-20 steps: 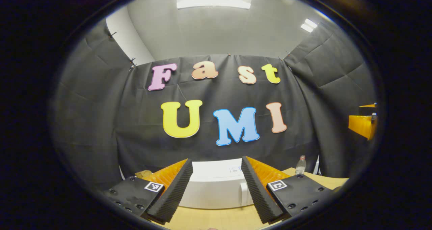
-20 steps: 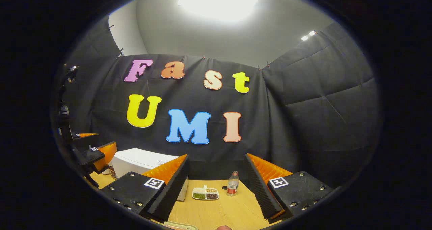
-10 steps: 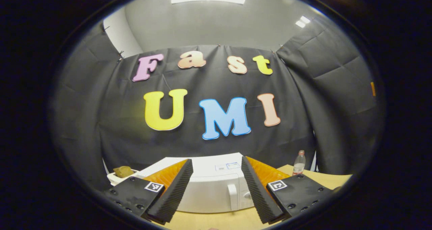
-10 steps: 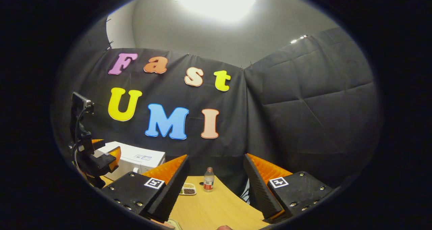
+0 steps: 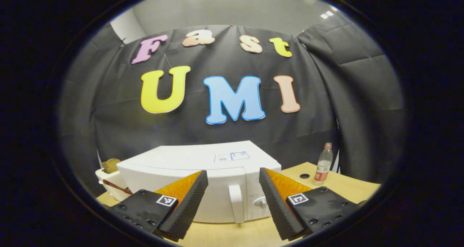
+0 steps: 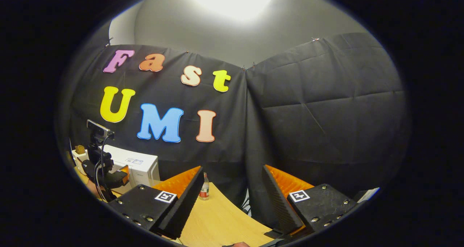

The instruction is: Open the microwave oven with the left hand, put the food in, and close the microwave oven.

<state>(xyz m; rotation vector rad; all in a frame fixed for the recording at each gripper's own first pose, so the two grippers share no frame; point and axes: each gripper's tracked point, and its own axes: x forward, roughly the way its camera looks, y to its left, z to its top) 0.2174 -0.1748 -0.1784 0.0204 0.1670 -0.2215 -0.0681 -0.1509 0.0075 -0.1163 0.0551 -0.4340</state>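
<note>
The white microwave oven sits on the wooden bench close against the black cloth wall, its door closed and its upright handle at the right edge of the door, with a round knob on the panel just beside it. In the left gripper view the left tongs are held in front of the oven with their fingers wide apart and nothing between them; the handle shows in the gap between the two fingers, nearer the right one, and they are not touching it. To the left of the oven stands a white container with something brown in it, too small to make out. A clear bottle with a red label stands upright on the bench to the right of the oven, near a small dark hole in the benchtop. In the right gripper view the right tongs are also spread apart and empty, held above the bench well to the right of the oven. The other tool, with its camera and cable, shows there at the far left in front of the oven, and the bottle shows just past the left finger.
</note>
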